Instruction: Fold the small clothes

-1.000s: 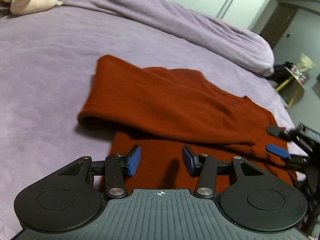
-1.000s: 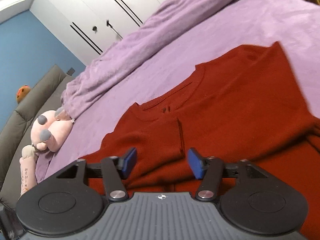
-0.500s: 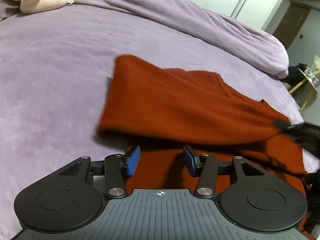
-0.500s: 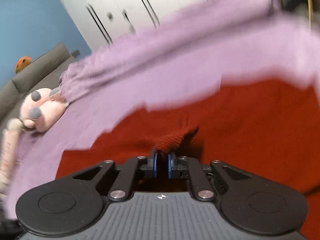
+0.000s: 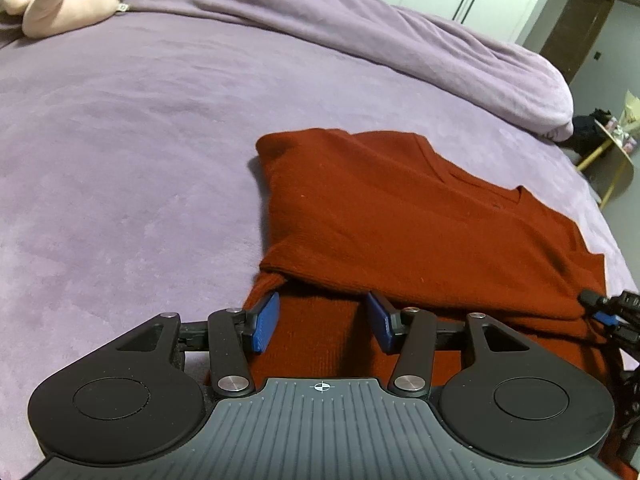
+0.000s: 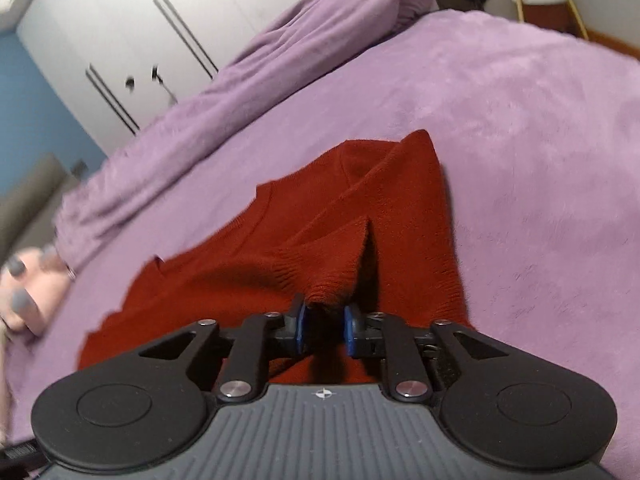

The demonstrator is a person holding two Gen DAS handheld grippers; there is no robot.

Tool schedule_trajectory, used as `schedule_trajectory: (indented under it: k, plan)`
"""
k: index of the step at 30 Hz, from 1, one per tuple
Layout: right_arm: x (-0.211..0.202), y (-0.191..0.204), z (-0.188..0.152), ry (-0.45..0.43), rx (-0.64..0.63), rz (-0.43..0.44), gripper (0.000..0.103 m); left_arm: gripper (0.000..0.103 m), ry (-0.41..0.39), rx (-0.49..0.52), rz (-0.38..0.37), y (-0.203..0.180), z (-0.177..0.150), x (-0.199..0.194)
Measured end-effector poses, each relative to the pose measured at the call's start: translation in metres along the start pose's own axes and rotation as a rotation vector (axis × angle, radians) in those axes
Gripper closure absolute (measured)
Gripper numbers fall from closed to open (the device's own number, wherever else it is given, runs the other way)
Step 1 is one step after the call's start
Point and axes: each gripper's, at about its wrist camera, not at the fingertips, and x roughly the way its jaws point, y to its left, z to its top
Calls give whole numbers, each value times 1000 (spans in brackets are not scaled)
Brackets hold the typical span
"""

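The pink plush toy [image 5: 60, 4] sits at the far left of the purple bed [image 5: 120, 160], as it did a second ago. My left gripper [image 5: 322, 322] stays spread and holds nothing, low over the near part of the red sweater [image 5: 400, 216]. The sweater lies on the bed, now folded narrower, its left side flipped over the body. My right gripper [image 6: 325, 327], open a second ago, now pinches the bunched ribbed cuff [image 6: 328, 280].
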Motion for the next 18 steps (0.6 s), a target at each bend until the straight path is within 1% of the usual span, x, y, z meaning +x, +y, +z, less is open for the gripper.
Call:
schedule_trajectory:
  k: [1,4,5,6,7,8,9,10,12,13,15,17,18]
  plan:
    - [2,0,1,0,14,9,78,48,2,5,2,-1,0,0]
    - [8,6,5,29,26,50,79,47,7,19,13,-3,0,0]
    - [10,12,6,34,-8,36,82,47,7,27,21,-5,0,0]
    - [8,23,7,19,-72,3,99,47,8,33,27,-7,0,1]
    - [2,35,7,-23,-167,-49,98,47,7,42,35,-8,-1,0]
    - [-7,44,6,-80,-238,-77,98,47,-4,38,25,-8,0,0]
    - [-17,50,6,-138,-287,-92,99,47,-6,39,29,-8,0,-1]
    - [-22,53,6,-176,-316,-118,99,47,-8,34,30,-7,0,-1]
    - [-27,54,1,-222,-394,-212,99,49,-4,19,27,-4,0,-2]
    - [-24,50,-1,-205,-408,-236,99,49,3,11,19,-3,0,-2]
    - [-11,39,-6,-144,-412,-289,98,49,17,2,16,-1,0,-4]
    - [-1,30,-8,-74,-410,-313,95,49,41,5,20,-1,1,-10]
    - [-5,28,-8,-97,-389,-317,90,48,50,8,29,0,3,-15]
